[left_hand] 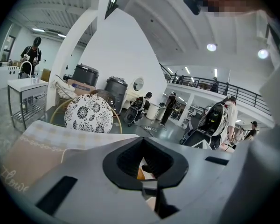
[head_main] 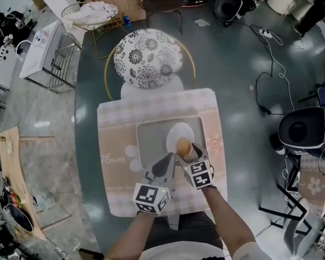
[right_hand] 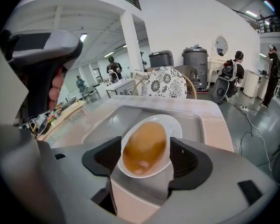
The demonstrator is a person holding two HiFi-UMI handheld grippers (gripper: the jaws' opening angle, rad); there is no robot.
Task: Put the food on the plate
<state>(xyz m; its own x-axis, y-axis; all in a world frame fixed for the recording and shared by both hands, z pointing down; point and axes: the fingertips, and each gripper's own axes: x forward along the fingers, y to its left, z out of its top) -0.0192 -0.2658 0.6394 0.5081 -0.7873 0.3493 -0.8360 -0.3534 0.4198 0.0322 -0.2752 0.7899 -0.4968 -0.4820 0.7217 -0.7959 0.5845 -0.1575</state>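
Observation:
A golden-brown bread roll (head_main: 183, 145) lies on the near end of a white oval plate (head_main: 179, 130), which sits in a grey tray (head_main: 150, 137). My right gripper (head_main: 191, 155) is just behind the roll, open. In the right gripper view the roll (right_hand: 144, 148) shows between the two dark pads (right_hand: 102, 157) with a gap on each side, resting on the plate (right_hand: 175, 126). My left gripper (head_main: 169, 159) is beside it on the left, over the tray, shut and empty. Through the hole in its pads (left_hand: 126, 160) I glimpse a sliver of the roll (left_hand: 139, 173).
The tray rests on a pink checked placemat (head_main: 115, 145) on a dark glass table (head_main: 86, 107). A chair with a floral cushion (head_main: 148, 57) stands at the far side. A black office chair (head_main: 300, 128) is on the right, with cables on the floor.

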